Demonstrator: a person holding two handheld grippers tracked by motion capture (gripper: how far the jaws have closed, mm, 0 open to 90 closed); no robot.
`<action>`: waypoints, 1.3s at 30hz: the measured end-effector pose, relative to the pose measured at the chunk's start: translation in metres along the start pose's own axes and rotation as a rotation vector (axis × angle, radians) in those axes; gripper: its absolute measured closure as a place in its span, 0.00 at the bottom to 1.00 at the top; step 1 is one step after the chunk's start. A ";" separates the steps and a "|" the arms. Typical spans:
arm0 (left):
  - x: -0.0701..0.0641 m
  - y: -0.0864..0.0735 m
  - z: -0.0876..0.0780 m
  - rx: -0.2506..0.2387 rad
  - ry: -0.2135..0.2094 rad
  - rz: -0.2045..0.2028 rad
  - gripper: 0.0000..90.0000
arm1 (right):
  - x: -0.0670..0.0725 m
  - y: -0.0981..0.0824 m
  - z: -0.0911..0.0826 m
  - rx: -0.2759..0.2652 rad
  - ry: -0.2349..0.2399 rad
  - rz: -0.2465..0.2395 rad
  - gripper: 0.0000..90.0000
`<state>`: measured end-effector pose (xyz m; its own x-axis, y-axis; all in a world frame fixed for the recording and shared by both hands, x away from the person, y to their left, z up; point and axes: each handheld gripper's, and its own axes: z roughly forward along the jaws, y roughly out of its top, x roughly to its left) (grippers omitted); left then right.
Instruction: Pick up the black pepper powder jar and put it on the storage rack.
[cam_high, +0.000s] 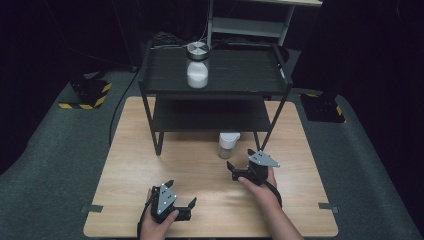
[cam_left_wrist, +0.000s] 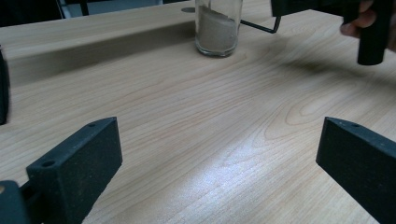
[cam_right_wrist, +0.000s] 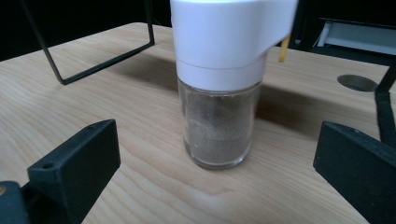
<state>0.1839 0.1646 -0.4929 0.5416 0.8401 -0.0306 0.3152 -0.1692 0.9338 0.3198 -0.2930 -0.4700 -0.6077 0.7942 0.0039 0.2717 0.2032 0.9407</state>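
Black jaws rise wide apart at the bottom of the right gripper view, and between them, a little ahead, stands the small glass shaker (cam_right_wrist: 219, 116) with its white cap (cam_right_wrist: 229, 37). It sits upright on the wooden table (cam_high: 200, 165), just in front of the black shelf rack (cam_high: 215, 75), near the rack's right front leg (cam_high: 257, 142). Your right gripper (cam_high: 239, 161) is near it and apart from it, spread open and holding nothing.

Watch the shape of that shaker: it is narrow at the glass and heavy-looking at the cap, so I judge it tips easily. If one jaw arrives before the other, you will push it over or skid it toward the rack's lower shelf (cam_high: 210, 117). If you close on the cap rather than the glass, the cap may shift or the body may swing. The glass is smooth, so a light pinch may let it slide out when you lift.

Mind the rack leg too; a sideways approach could clip it and jar the frame, and the larger jar (cam_high: 197, 65) of white powder stands on the top shelf.

Your left gripper (cam_high: 181, 200) hangs low over the near table edge, jaws open and empty, well clear of the shaker. Keep its cable away from your right forearm.
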 end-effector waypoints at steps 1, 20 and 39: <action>0.000 0.000 0.000 0.000 0.001 -0.001 0.00 | 0.001 0.000 0.003 -0.001 -0.002 -0.001 0.00; 0.001 0.000 0.000 0.001 0.000 -0.014 0.00 | 0.008 0.004 0.045 -0.036 -0.044 0.009 0.13; 0.002 -0.002 -0.001 -0.008 -0.002 -0.020 0.00 | 0.028 0.005 0.065 -0.076 -0.128 0.043 0.34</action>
<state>0.1839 0.1666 -0.4941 0.5369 0.8422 -0.0498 0.3197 -0.1485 0.9358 0.3532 -0.2325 -0.4869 -0.4951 0.8688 0.0058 0.2351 0.1276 0.9635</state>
